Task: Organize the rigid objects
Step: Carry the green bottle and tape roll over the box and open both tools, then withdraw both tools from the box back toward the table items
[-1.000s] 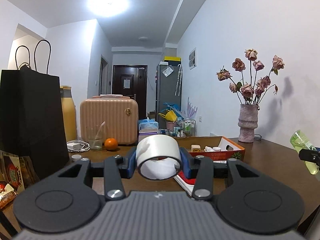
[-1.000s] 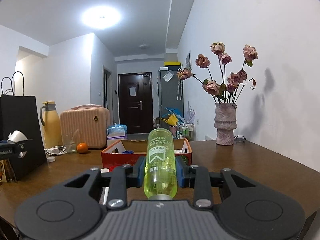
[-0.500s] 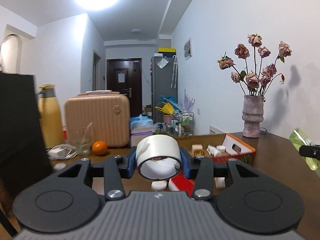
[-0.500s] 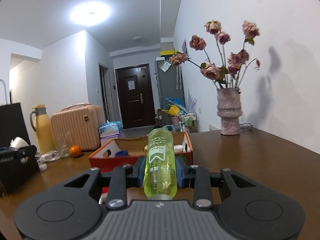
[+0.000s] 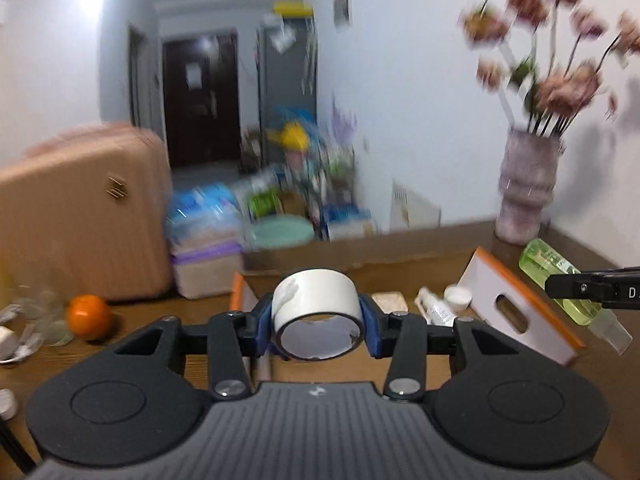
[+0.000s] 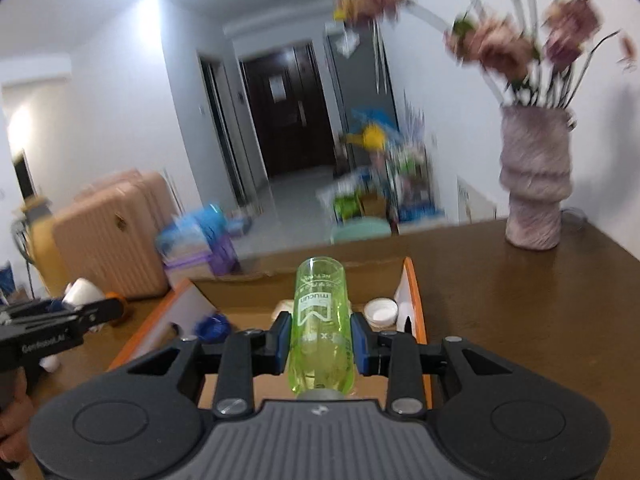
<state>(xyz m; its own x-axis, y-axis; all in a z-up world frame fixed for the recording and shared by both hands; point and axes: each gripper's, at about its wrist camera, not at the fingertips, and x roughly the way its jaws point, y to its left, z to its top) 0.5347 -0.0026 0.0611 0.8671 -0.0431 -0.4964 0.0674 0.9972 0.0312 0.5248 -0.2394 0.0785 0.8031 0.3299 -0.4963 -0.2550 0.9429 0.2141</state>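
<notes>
My left gripper (image 5: 319, 322) is shut on a white tape roll (image 5: 316, 312) and holds it above the near edge of the orange cardboard box (image 5: 520, 308). My right gripper (image 6: 320, 344) is shut on a green transparent bottle (image 6: 320, 328) and holds it over the same box (image 6: 416, 304). The bottle also shows at the right of the left wrist view (image 5: 560, 284). The left gripper with the tape shows at the left of the right wrist view (image 6: 80, 300). Small items lie in the box: a white cap (image 6: 380, 310), a tube (image 5: 436, 308), a blue thing (image 6: 212, 326).
A vase of dried flowers (image 6: 534, 192) stands at the table's far right. A pink suitcase (image 5: 80, 216), an orange (image 5: 89, 316), a glass and cables (image 5: 24, 328) stand to the left on the brown table (image 6: 520, 320). Clutter fills the hallway floor beyond.
Both grippers have moved forward and tilted down over the orange box, which now looks larger and closer. The black bag has left the left view. Both grips are unchanged.
</notes>
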